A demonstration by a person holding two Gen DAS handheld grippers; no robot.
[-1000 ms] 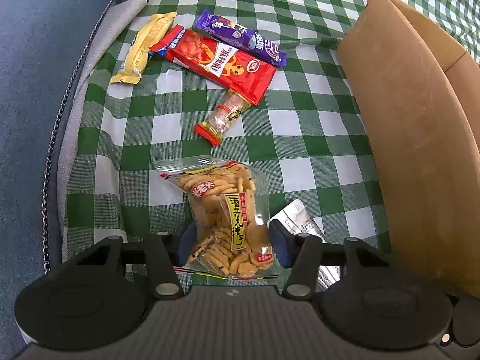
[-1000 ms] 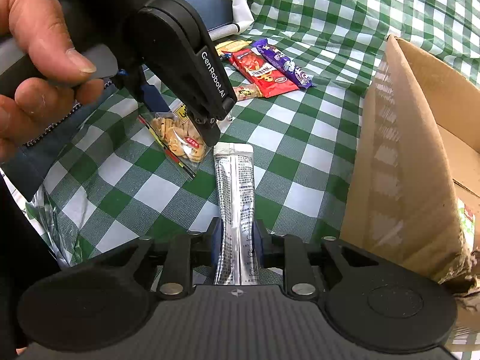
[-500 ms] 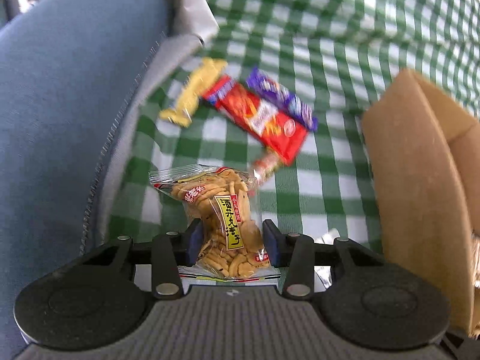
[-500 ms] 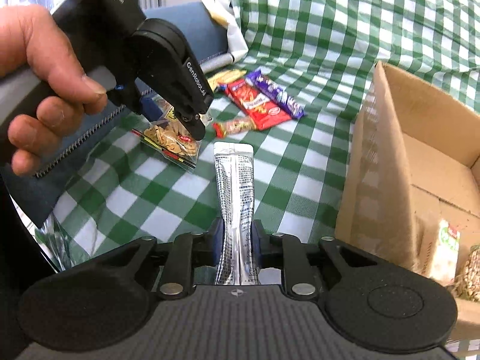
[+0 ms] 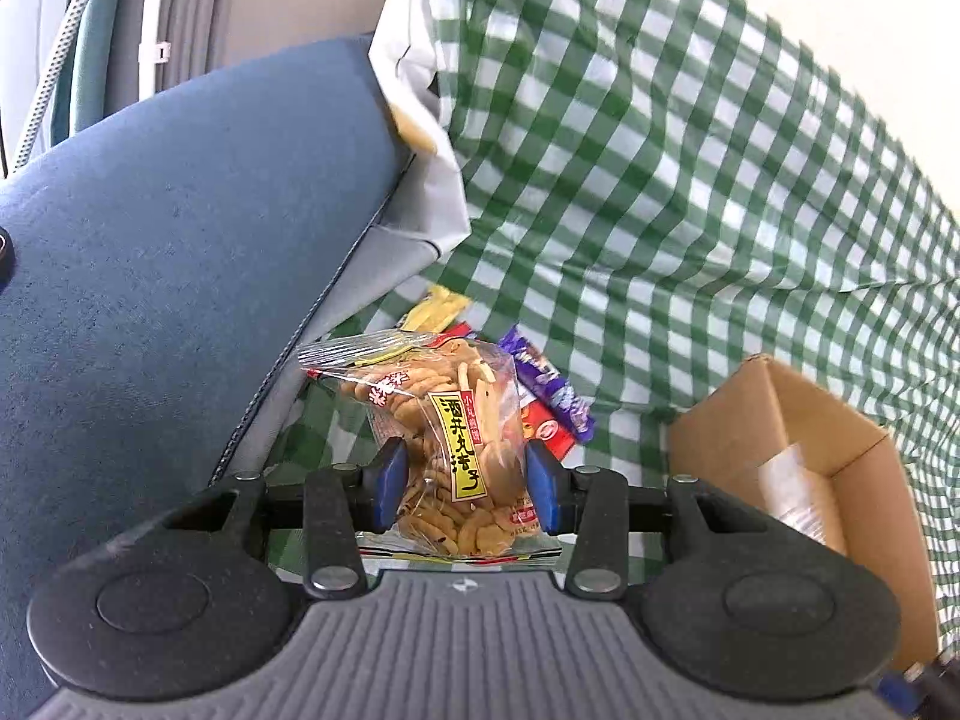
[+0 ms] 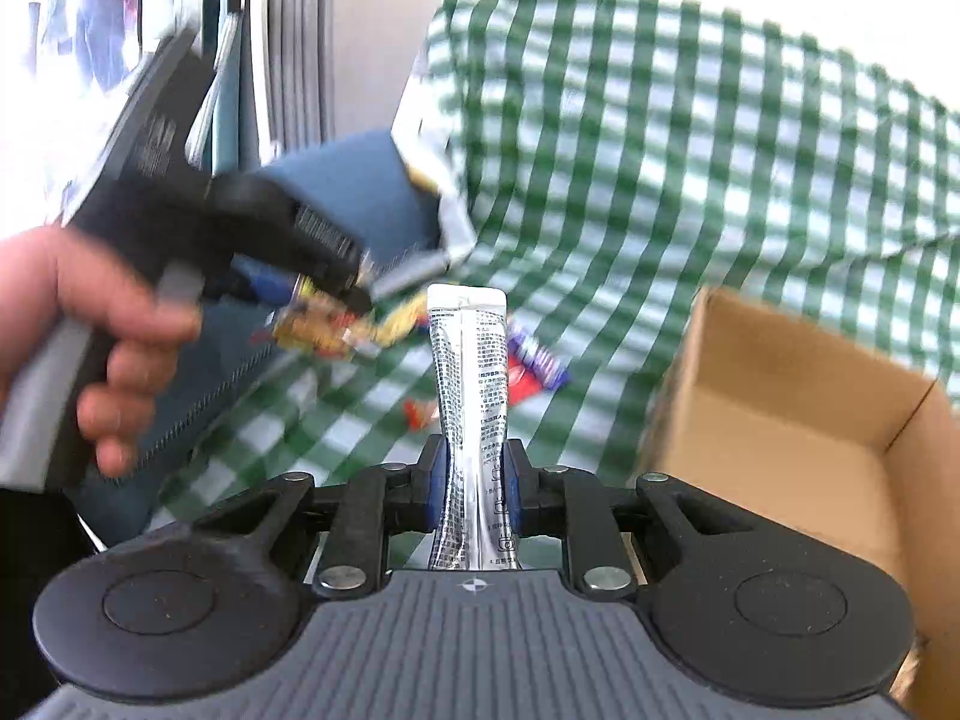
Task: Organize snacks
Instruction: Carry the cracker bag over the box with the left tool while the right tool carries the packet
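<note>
The green checked cloth (image 5: 690,192) carries an open cardboard box (image 6: 798,420). Above the cloth, the left gripper (image 5: 467,477) clamps a clear bag of crackers (image 5: 447,432), and the right gripper (image 6: 474,489) pinches a silver sachet (image 6: 471,372) upright.

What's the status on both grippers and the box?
Left gripper shut on cracker bag. Right gripper shut on silver sachet. Cardboard box open, at right. Nothing blocking it.
</note>
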